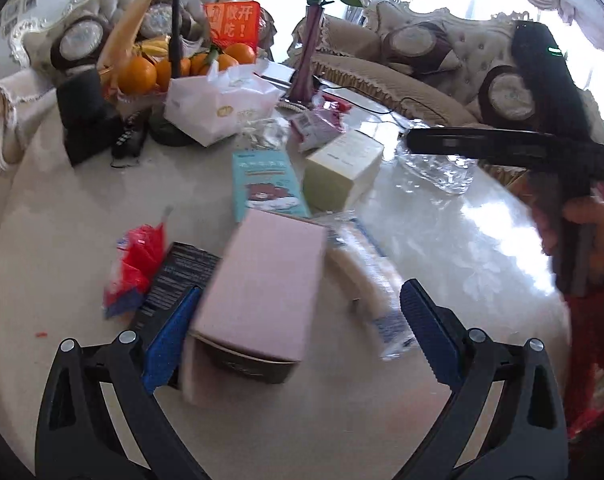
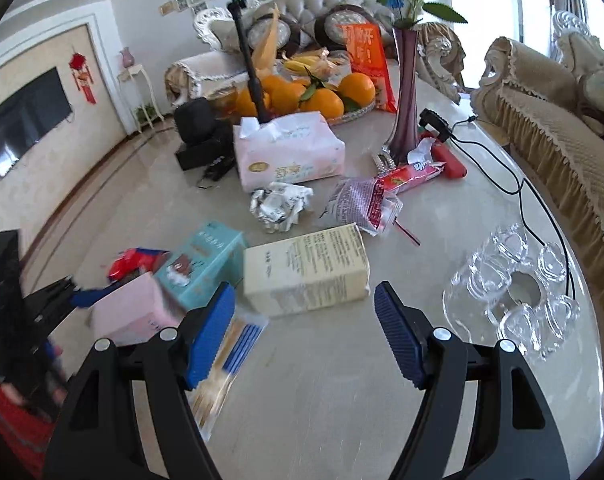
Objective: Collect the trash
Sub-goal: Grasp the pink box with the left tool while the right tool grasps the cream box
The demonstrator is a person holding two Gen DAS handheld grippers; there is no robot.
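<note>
red wrapper (image 1: 135,256): far left on the table (image 1: 41,240), half under the black box (image 1: 181,276); loose trash, free to slide if you nudge that box.
black box: flat, touching the pink box's left side, just beyond your left tong's left pad.
left tongs (image 1: 299,328): released, jaws wide around the pink box (image 1: 261,288), nothing clamped; the left pad looks to be at the box's side, the right pad stands apart from it.
pink box risk: it looks tilted and blurred; if you close now off-centre, it may twist out or shove the black box and wrapper leftward.
straw pack (image 1: 362,276): clear sleeve just right of the pink box, inside the jaw span; you could pinch it together with the box.
teal box (image 2: 199,264): behind the pink box, touching the cream box (image 2: 306,274).
right tongs (image 2: 304,332): released, empty, jaws hanging just before the cream box.
foil ball (image 2: 279,206) and snack wrappers (image 2: 366,204): mid table, behind the boxes, in reach of either hand.
glass tray (image 2: 510,296): right of the right tongs, near the table edge; a wide swing right could knock it off.
cable (image 2: 522,184): runs along the right rim; it could snag you.
open room: bare table nearest you, between the tongs and to the right front; the back is crowded with a vase (image 2: 406,92), fruit and a tissue pack (image 2: 289,152).
</note>
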